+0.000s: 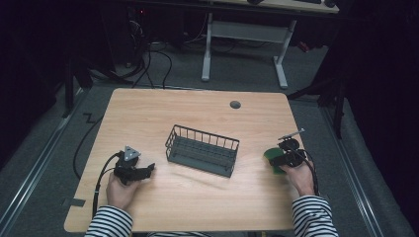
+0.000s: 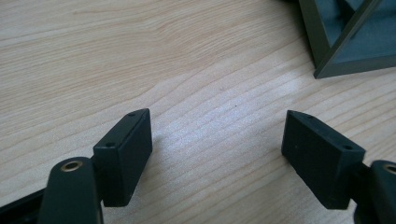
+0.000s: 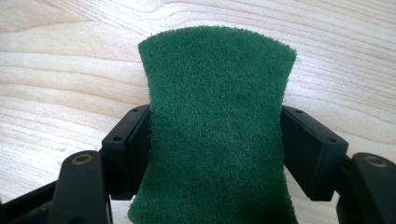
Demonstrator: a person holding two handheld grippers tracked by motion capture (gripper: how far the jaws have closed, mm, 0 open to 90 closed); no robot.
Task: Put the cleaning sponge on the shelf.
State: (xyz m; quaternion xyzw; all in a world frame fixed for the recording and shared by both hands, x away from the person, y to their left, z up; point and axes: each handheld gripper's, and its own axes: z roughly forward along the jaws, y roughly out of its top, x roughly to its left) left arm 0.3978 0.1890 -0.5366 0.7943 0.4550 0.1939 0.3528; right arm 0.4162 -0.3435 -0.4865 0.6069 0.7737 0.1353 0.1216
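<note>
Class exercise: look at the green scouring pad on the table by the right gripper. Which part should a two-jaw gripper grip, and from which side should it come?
Grip the green scouring pad across its narrow waist, jaws on its two long side edges. It lies flat on the table and its sides curve inward there, so the pads seat without slipping. Come in low along its length, as the right gripper does, whose jaws press both edges.

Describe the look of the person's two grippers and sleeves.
Both grippers are black. The left gripper carries a grey three-cornered plate and trails a black cable; its blocky jaws have small screw holes and brass-ringed pivots. The right gripper also trails a cable. Both sleeves are black-and-white striped.
</note>
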